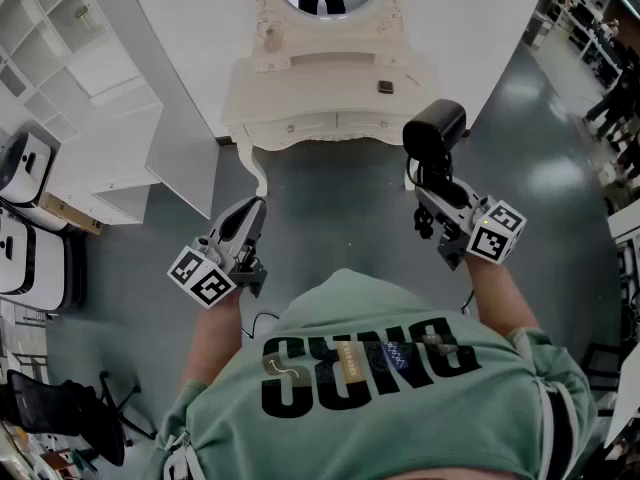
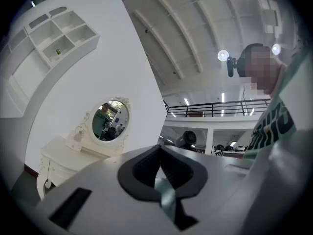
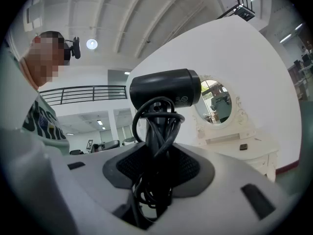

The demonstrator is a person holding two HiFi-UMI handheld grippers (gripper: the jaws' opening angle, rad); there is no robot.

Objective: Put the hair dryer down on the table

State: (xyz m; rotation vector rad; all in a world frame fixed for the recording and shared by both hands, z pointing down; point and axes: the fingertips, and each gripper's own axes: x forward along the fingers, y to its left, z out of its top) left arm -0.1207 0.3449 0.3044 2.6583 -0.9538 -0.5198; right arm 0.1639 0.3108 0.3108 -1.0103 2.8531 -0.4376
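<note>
A black hair dryer (image 1: pixel 433 128) with its cord wound round the handle stands upright in my right gripper (image 1: pixel 432 183), above the grey floor just right of the white dressing table (image 1: pixel 330 73). In the right gripper view the pads (image 3: pixel 188 166) press on the handle and coiled cord, with the dryer's barrel (image 3: pixel 166 88) above them. My left gripper (image 1: pixel 250 213) hangs near the table's left front leg. Its jaws meet at the tips with nothing between them (image 2: pixel 159 165). The table (image 3: pixel 254 148) lies ahead to the right, under an oval mirror (image 3: pixel 217 102).
A small dark object (image 1: pixel 385 87) and a small bottle (image 1: pixel 270 36) sit on the tabletop. A white shelf unit (image 1: pixel 90 88) stands at the left, with a black office chair (image 1: pixel 70 418) near the lower left. People stand at the far right (image 1: pixel 610 98).
</note>
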